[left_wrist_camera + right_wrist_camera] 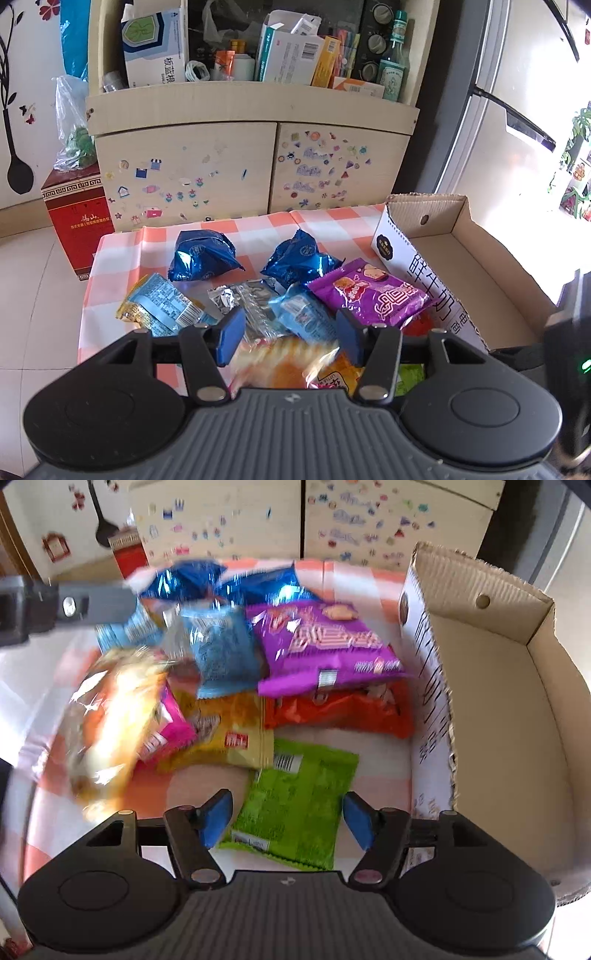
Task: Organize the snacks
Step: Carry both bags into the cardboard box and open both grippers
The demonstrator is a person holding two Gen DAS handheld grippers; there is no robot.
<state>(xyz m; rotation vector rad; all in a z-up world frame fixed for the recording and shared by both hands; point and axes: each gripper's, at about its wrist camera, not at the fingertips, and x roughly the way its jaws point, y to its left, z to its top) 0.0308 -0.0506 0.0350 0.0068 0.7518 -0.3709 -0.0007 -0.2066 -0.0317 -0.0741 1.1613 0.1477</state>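
Seen poised over a heap of snack packets on the checked tabletop [373, 738], with an open cardboard box [517, 716] standing empty along the right of the frame. Right claw [288, 821] aimed steeply down, blue pads parted and touching nothing, straddling the near end of the green packet [295, 797] at lower centre. Packet lying flat, long axis running roughly up the frame and tilted slightly right, so crosswise to the gap between the pads; clearly nearer this claw than the other. Box wall just beside the packet to the right, judged a short carry away. Left claw [288, 334] held about half open in the left wrist view, over a glossy orange-and-yellow packet [280, 360] at lower centre; blurred there, so whether the pads pressed on it could not be told. Purple packet [317, 650], an orange one [340, 709], a yellow one [229, 734], light-blue and dark-blue foil packets piled beyond, toward the upper centre. Likely next step: closing on the green packet's narrow sides, with thin film apt to slip or crumple.
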